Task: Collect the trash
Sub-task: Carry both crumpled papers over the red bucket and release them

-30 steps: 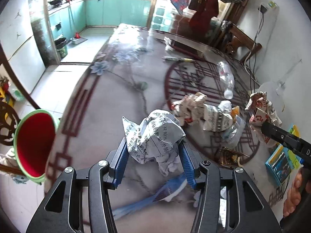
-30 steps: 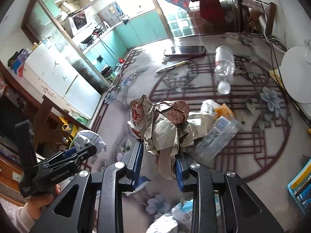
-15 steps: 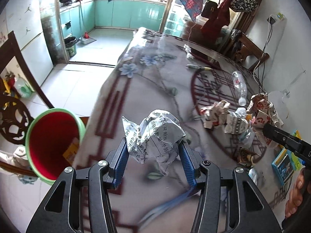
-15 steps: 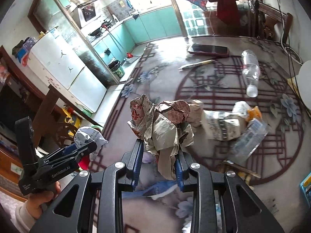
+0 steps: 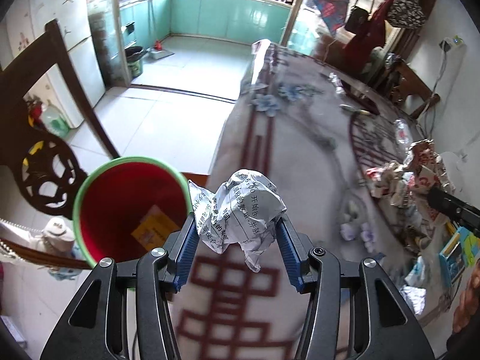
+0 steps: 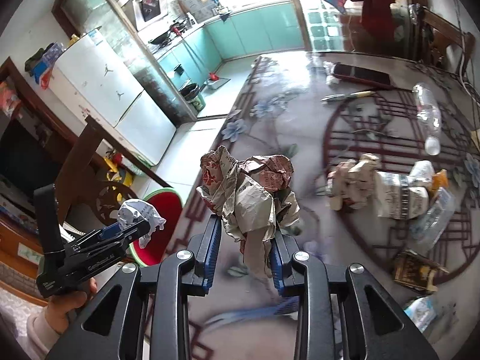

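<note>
My left gripper (image 5: 237,240) is shut on a crumpled white paper ball (image 5: 240,210) with black print, held over the table's left edge. Just left of it and below stands a red bin (image 5: 129,210) with a green rim, a yellow scrap lying inside. My right gripper (image 6: 244,240) is shut on a crumpled brown and red paper wad (image 6: 252,192), above the table further in. In the right wrist view the left gripper (image 6: 135,225) and its white paper ball (image 6: 139,211) hang in front of the red bin (image 6: 163,207).
More trash lies on the patterned table (image 6: 270,114): crumpled wrappers (image 6: 378,186), a plastic bottle (image 6: 427,117), a pen (image 6: 348,95), a dark phone (image 6: 363,75), a small brown carton (image 6: 417,270). A dark wooden chair (image 5: 39,138) stands behind the bin. Tiled floor lies beyond.
Both grippers have carried their paper wads leftward across the table toward its edge. The red bin has come closer and now sits right beside the left gripper.
</note>
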`<state>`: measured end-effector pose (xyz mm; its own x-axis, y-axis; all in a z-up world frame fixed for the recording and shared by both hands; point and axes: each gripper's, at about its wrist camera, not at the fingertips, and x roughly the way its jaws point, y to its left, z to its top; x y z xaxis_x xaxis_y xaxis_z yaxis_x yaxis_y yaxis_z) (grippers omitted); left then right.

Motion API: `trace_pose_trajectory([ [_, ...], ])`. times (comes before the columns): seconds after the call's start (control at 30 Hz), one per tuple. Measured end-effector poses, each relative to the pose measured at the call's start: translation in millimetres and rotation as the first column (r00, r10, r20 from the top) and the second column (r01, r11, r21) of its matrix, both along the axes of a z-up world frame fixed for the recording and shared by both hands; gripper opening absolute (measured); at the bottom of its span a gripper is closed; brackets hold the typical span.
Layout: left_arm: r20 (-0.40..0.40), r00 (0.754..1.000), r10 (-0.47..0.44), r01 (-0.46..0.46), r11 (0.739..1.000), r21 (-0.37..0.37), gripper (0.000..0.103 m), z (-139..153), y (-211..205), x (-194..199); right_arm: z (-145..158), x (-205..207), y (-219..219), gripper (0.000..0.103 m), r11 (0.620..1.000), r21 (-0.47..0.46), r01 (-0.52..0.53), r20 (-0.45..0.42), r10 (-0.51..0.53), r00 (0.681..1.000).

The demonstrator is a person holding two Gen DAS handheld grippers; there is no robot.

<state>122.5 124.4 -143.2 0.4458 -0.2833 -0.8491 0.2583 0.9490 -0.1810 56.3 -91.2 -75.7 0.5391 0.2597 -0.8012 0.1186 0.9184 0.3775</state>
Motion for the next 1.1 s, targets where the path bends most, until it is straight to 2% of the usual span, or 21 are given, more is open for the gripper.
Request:
trace_pose_trajectory([
  [0.2,-0.026,0.999,0.045,-0.044,0.999,0.008,0.05,-13.0,23.8,10.5,-10.2,17.8,30.2,0.028,0.999,0.024,-0.037,-0.02,0.038,0.999],
  [0.4,-0.048,0.995,0.092,-0.092,0.996,0.008,0.05,-23.2,47.9,19.0,-27.0,42.3,70.9,0.028,0.989,0.077,-0.124,-0.038,0.127,0.991],
  [0.57,-0.051,0.987,0.151,-0.15,0.988,0.032,0.05,-26.9,74.3,24.8,-42.9,73.3,115.0,0.03,0.966,0.109,-0.236,-0.048,0.243,0.969],
  [0.87,-0.042,0.962,0.269,-0.266,0.962,0.068,0.05,-31.8,117.8,35.4,-62.0,107.6,179.9,0.03,0.923,0.121,-0.365,-0.067,0.375,0.925],
  [0.93,-0.042,0.959,0.28,-0.277,0.958,0.068,0.057,-32.5,121.4,36.7,-65.5,114.6,190.4,0.031,0.912,0.131,-0.388,-0.06,0.398,0.915],
  [0.97,-0.043,0.956,0.291,-0.288,0.955,0.069,0.064,-33.0,123.8,37.9,-66.1,117.2,193.6,0.033,0.909,0.14,-0.394,-0.054,0.404,0.913],
  [1.0,-0.042,0.953,0.302,-0.298,0.952,0.07,0.07,-33.3,126.3,38.7,-67.2,120.5,197.8,0.037,0.904,0.153,-0.398,-0.046,0.409,0.911],
  [1.03,-0.027,0.946,0.322,-0.319,0.945,0.067,0.072,-31.2,129.0,38.0,-68.1,123.5,200.4,0.047,0.904,0.16,-0.397,-0.038,0.407,0.913],
  [1.07,-0.017,0.943,0.333,-0.332,0.941,0.064,0.078,-28.9,130.7,37.4,-67.7,124.7,201.2,0.053,0.908,0.156,-0.388,-0.032,0.397,0.917],
  [1.1,-0.006,0.938,0.346,-0.345,0.937,0.062,0.081,-26.1,132.1,36.7,-66.5,125.3,200.8,0.054,0.915,0.155,-0.372,-0.02,0.379,0.925],
])
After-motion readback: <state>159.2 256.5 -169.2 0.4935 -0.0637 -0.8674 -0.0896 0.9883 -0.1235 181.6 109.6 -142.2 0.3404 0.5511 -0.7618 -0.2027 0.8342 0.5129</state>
